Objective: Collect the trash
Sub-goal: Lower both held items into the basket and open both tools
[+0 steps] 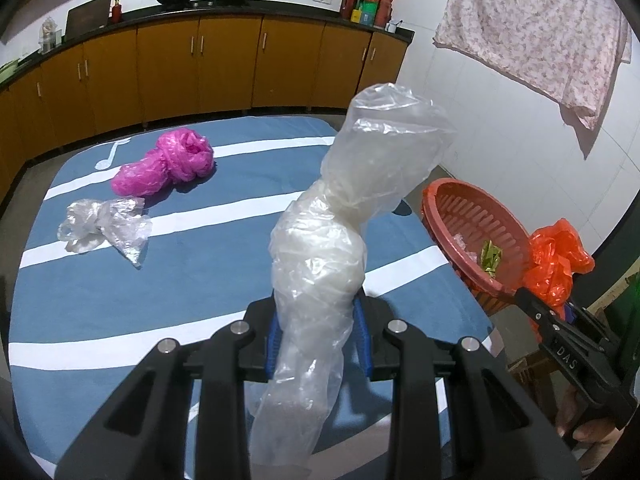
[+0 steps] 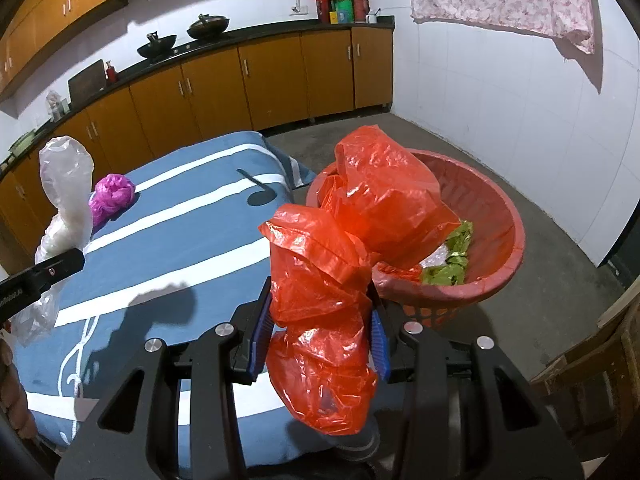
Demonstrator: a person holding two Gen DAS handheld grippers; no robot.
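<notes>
Right gripper: blue pads clamped on a crumpled orange bag. Bag stands up out of the jaws, long axis roughly along the fingers, loose tail hanging below the pads.

Left gripper: closed on a clear plastic bag, twisted into a long roll. Roll's long axis also runs up and forward from the jaws; top end flares open, bottom end droops under the fingers.

Red basket: sits on the floor just off the far right corner of the blue striped cloth. Already holds green wrappers and some clear scraps.

Key relation: basket lies ahead and slightly right of the right gripper, with the orange bag's upper part overlapping the near rim in the right wrist view. From the left gripper it lies well off to the right, across the cloth corner. Judgement: right hand is nearer, so the orange bag should go in first; left must swing right to follow.

Still on the cloth: magenta bag and a smaller clear bag, far left, near each other, neither gripped.
</notes>
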